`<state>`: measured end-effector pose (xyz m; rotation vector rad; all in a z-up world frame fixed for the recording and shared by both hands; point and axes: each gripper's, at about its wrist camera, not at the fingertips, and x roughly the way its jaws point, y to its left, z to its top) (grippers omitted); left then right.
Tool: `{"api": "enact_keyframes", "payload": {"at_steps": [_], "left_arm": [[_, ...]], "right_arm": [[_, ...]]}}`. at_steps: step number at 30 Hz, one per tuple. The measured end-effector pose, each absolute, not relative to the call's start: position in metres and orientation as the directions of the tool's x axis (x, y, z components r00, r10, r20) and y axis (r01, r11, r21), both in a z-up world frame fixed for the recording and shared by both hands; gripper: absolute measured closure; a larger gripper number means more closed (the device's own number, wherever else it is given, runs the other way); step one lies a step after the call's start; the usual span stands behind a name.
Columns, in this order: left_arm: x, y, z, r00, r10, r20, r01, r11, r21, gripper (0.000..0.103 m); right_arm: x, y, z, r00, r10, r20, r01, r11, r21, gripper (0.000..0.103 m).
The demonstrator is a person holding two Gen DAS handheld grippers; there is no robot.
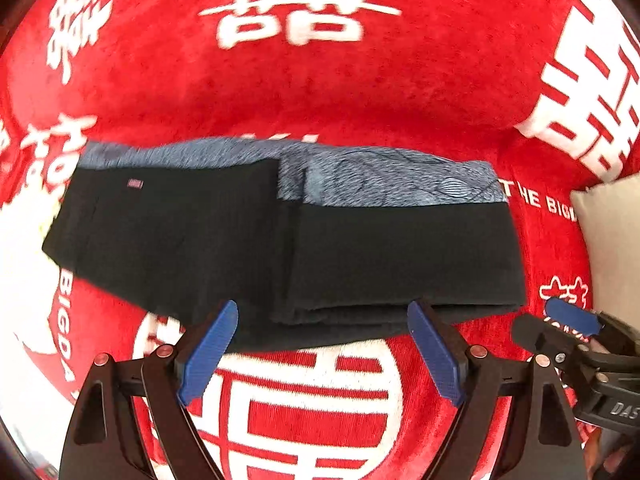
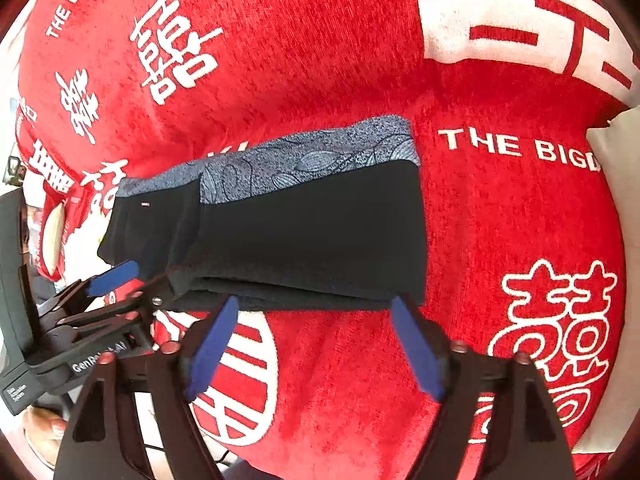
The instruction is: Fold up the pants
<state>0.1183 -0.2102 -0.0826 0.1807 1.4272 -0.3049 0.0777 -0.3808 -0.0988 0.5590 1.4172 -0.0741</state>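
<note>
**Pants folded on red blanket, both claws spread and empty**

No containers in either view. Only a red blanket (image 1: pixel 360 92) with white characters and "THE BIG…" lettering, covering the whole work surface.

Pants (image 1: pixel 280 248): black, with a blue-grey patterned band (image 1: pixel 392 184) along the far edge. Folded into a flat, long bundle lying crosswise just ahead of both claws. Near edge shows stacked layers, at least two or three thick. A vertical fold line runs a little left of centre in the left wrist view; the part left of it carries a small tag (image 1: pixel 135 184) near the far edge. That left end tapers and sits slightly skewed; the right end is squared off.

Left claw (image 1: pixel 324 356): fingers spread wide, nothing between them. Tips sit at the near edge of the pants; touching or just short, cannot tell. Blanket shows in the gap.

Right claw (image 2: pixel 316 348): fingers likewise spread wide, empty, tips at the near edge of the pants (image 2: pixel 300 232), toward the squared end.

The two claws are side by side: the right one appears at the right edge of the left view, the left one (image 2: pixel 132 280) at the left of the right view.

Pale cushion (image 1: pixel 612 248) off to the right, beyond the pants.
</note>
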Motion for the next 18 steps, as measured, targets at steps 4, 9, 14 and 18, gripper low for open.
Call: {"api": "enact_keyframes", "payload": {"at_steps": [4, 9, 14, 18], "left_arm": [[0.116, -0.188, -0.089, 0.090, -0.099, -0.991, 0.276, 0.959, -0.070, 0.016], [0.120, -0.159, -0.095, 0.062, -0.101, -0.993, 0.287, 0.955, -0.079, 0.016], [0.132, -0.111, -0.098, 0.040, -0.100, -0.994, 0.276, 0.957, -0.085, 0.016], [0.145, -0.060, -0.099, 0.044, -0.082, -0.996, 0.252, 0.965, -0.069, 0.016]], "right_arm": [[0.077, -0.371, -0.101, 0.139, 0.247, -0.959, 0.365, 0.887, 0.282, 0.017], [0.078, -0.343, -0.100, 0.145, 0.200, -0.969, 0.370, 0.898, 0.240, 0.000], [0.083, -0.297, -0.102, 0.118, 0.204, -0.972, 0.386, 0.892, 0.235, 0.000], [0.090, -0.256, -0.105, 0.089, 0.201, -0.976, 0.375, 0.901, 0.220, 0.000]]}}
